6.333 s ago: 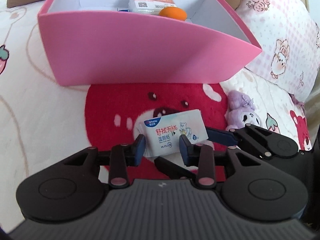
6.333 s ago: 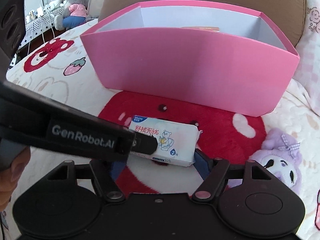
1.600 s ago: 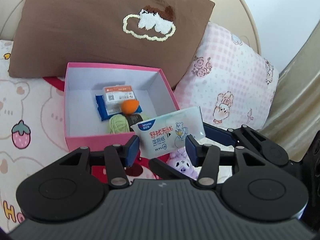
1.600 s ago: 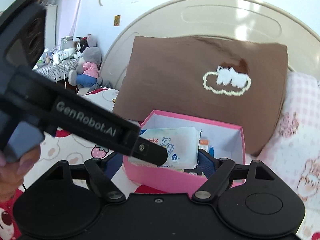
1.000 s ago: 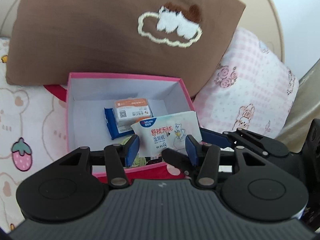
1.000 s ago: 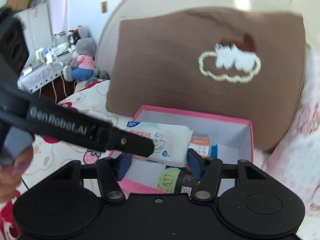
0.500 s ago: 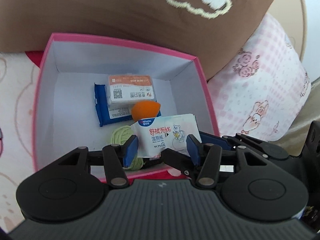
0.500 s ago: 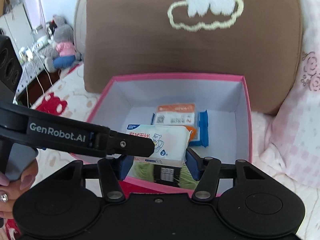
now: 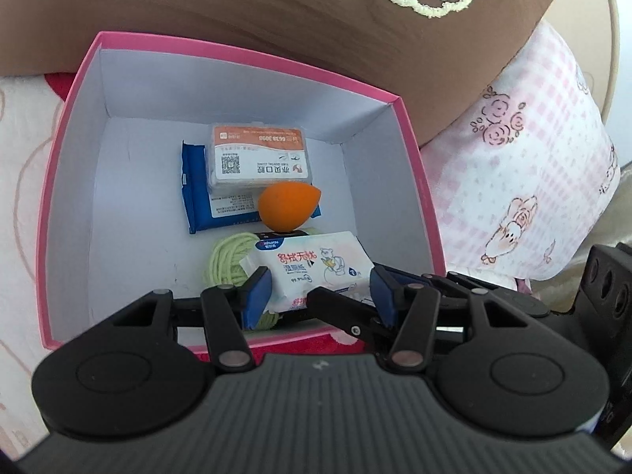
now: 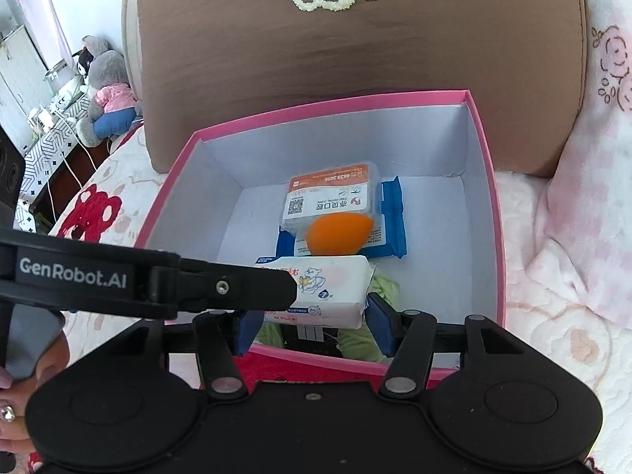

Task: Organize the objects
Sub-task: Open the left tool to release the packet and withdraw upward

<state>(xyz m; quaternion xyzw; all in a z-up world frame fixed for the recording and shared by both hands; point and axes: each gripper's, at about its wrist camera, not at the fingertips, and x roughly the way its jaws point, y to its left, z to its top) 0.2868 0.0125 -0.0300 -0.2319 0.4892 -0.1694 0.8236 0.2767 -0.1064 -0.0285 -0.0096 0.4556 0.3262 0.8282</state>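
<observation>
A white wipes pack (image 9: pixel 312 260) (image 10: pixel 328 284) is low inside the pink box (image 9: pixel 252 53) (image 10: pixel 328 112), over a green yarn ball (image 9: pixel 227 256) (image 10: pixel 385 288). My left gripper (image 9: pixel 320 296) has its blue pads against the pack's two ends. My right gripper (image 10: pixel 314 326) is shut on the same pack from the other side. One left finger (image 10: pixel 237 288) crosses in front of the pack in the right wrist view. Behind the pack in the box lie an orange sponge (image 9: pixel 288 207) (image 10: pixel 337 233), an orange-and-white card box (image 9: pixel 258 158) and a blue packet (image 9: pixel 195 197).
A brown pillow (image 9: pixel 237 8) leans behind the box and a pink checked pillow (image 9: pixel 513 181) lies to its right. The box's left half has bare floor (image 9: pixel 130 205). Plush toys (image 10: pixel 106 94) sit far left, and a hand (image 10: pixel 23 395) grips the left tool.
Both grippers have come down and forward with the wipes pack, from above the box's near wall to inside it over the yarn. The left pads stand slightly wider apart.
</observation>
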